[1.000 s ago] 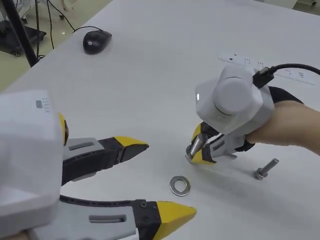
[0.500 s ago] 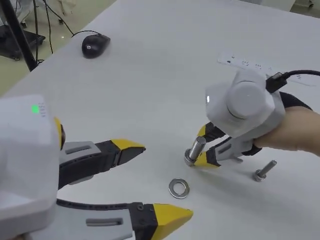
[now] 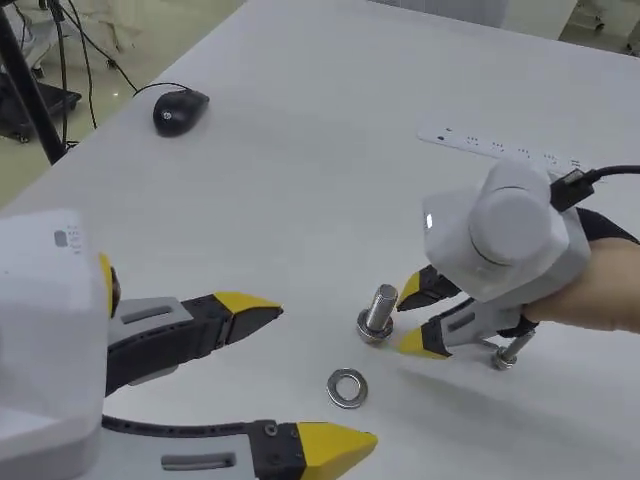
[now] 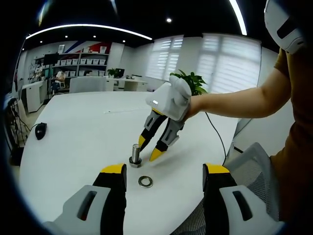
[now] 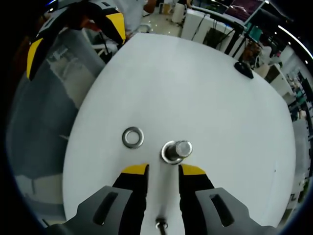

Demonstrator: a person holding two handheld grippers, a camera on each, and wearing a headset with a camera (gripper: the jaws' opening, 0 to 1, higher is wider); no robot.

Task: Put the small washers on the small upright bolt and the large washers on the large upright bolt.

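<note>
Right hand-held gripper (image 3: 412, 318) first: its yellow-tipped jaws stand a little apart with nothing between them, and the tips sit just beside the large silver steel bolt (image 3: 378, 312), which stands upright on the white table (image 3: 300, 200). In the right gripper view the bolt's round top lies just ahead of the gap between my jaws. A wider ring shows at the bolt's foot, but I cannot tell whether it is the bolt's own head or a washer. Just behind this gripper's jaws, partly hidden by them, is the small silver bolt (image 3: 507, 352); I cannot tell whether it stands straight. A loose flat silver washer (image 3: 347, 387) lies flat on the table near the large bolt, on the side towards me, not touching it. My left hand-held gripper (image 3: 315, 375) hangs nearer to me with its jaws spread wide and empty, pointing at the washer and the large bolt. Well beyond them lie a black computer mouse (image 3: 180, 108) and a white power strip (image 3: 500, 150).
</note>
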